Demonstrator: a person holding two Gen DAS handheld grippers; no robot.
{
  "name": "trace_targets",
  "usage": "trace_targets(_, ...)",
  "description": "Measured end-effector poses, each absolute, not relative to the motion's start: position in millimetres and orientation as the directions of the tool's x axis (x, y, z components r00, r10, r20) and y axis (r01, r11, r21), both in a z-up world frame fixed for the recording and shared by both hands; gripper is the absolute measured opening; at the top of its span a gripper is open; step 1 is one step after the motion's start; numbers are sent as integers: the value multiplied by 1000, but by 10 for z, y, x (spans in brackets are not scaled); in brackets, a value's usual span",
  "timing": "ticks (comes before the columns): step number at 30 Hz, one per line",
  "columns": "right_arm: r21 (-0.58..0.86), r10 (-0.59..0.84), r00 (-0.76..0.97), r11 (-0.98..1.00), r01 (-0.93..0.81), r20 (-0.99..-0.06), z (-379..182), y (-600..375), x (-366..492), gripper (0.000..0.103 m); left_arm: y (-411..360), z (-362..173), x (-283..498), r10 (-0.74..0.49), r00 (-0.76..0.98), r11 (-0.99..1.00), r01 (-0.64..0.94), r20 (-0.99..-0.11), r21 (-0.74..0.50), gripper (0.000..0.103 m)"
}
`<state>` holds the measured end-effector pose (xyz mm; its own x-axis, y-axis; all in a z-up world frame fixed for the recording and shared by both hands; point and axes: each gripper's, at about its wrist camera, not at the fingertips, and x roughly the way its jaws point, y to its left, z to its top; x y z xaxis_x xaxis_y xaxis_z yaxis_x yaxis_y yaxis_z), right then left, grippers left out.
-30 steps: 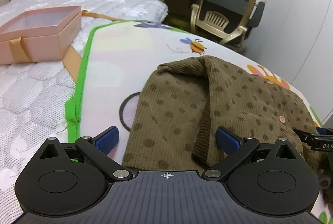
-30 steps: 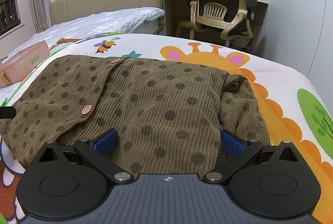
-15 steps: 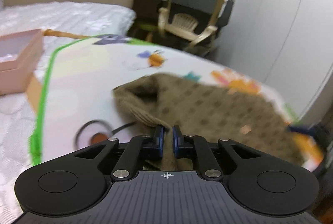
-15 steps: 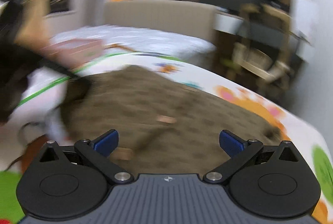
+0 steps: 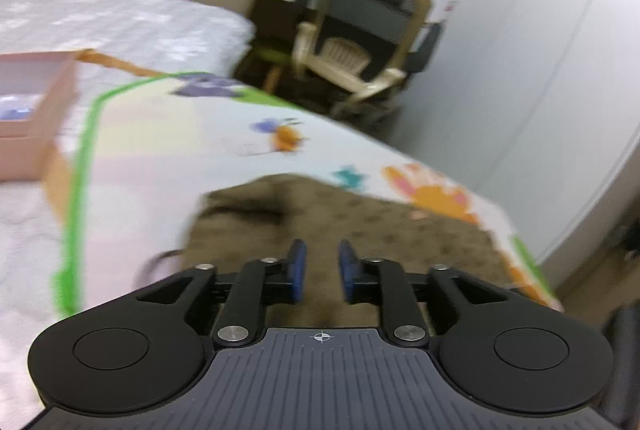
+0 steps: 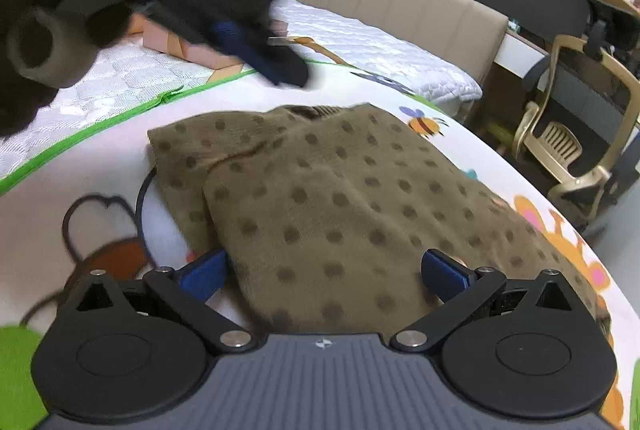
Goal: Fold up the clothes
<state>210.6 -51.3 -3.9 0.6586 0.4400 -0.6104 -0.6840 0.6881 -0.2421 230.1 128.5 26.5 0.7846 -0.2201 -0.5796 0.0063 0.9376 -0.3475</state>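
Note:
A brown dotted corduroy garment (image 6: 340,198) lies folded on a cartoon play mat (image 6: 100,150) on the bed. It also shows, blurred, in the left wrist view (image 5: 360,222). My left gripper (image 5: 322,270) hovers above the garment's near part, its blue pads a narrow gap apart with nothing between them. It appears in the right wrist view (image 6: 260,58) raised above the mat, beyond the garment. My right gripper (image 6: 324,270) is wide open, its pads on either side of the garment's near edge.
A pink gift box (image 5: 28,126) sits on the white quilted mattress (image 5: 120,18) to the left. A beige headboard (image 6: 400,2) stands behind. An office chair (image 5: 360,42) and desk stand beyond the bed's far edge, by a white wall.
My left gripper shut on a garment fold, carried it over, then let go and lifted away. The garment now lies folded over. My right gripper stayed open and swung left.

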Motion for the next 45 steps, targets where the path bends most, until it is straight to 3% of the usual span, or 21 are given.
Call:
trace_targets(1,-240,437,658,691,-682,-613,-42,-562,2084,103,1357,222,2269,-196,780,942,-18,-594,-335,38)
trace_targets(4,-244,436,660,690,-681,-612,-41,-603,2048,103,1553,30,2211,-150,755,942,-87,-639,-324,44)
trace_targets(9,-270,453,661,662,-699,-598,-8,-430,1942,103,1574,-221,2230,-167,735,935,-94,-658,-342,48)
trace_targets(11,-283,462,657,644,-710,-597,-8,-303,1919,103,1521,-267,2254,-173,742,937,-79,-648,-340,37)
trace_targets(12,-290,466,655,635,-716,-596,-9,-239,1910,103,1507,-273,2281,-192,741,932,-69,-643,-357,10)
trace_targets(13,-305,464,660,629,-715,-590,-13,-170,1897,103,1501,-281,2306,-219,737,920,-64,-640,-388,6)
trace_targets(22,-315,460,657,619,-719,-597,-49,467,2084,103,1501,-30,2399,-351,765,834,-7,-541,-552,5)
trace_targets(26,-317,440,670,638,-702,-598,-91,630,2209,103,1510,-4,2444,-342,766,831,-24,-544,-556,5)
trace_targets(29,-301,448,662,640,-707,-601,-86,556,2192,103,1616,5,2371,-272,773,860,-72,-573,-505,14)
trace_targets(31,-303,456,657,631,-715,-601,-98,448,2120,103,1684,-13,2315,-218,770,887,-100,-600,-451,39)
trace_targets(35,-302,473,645,612,-730,-601,-105,320,1980,103,1682,-182,2250,-199,752,914,-89,-629,-395,43)
trace_targets(38,-309,482,634,592,-744,-604,-92,338,1909,103,1650,-310,2262,-213,741,917,-73,-637,-392,33)
trace_targets(39,-315,484,635,587,-746,-602,-92,359,1889,103,1648,-306,2274,-216,741,916,-71,-636,-394,12)
trace_targets(40,-324,481,641,586,-742,-598,-98,391,1886,103,1649,-300,2285,-222,740,913,-70,-634,-401,7)
trace_targets(45,-346,441,685,628,-697,-580,-109,549,2012,102,1612,-151,2267,-275,759,888,-35,-590,-459,6)
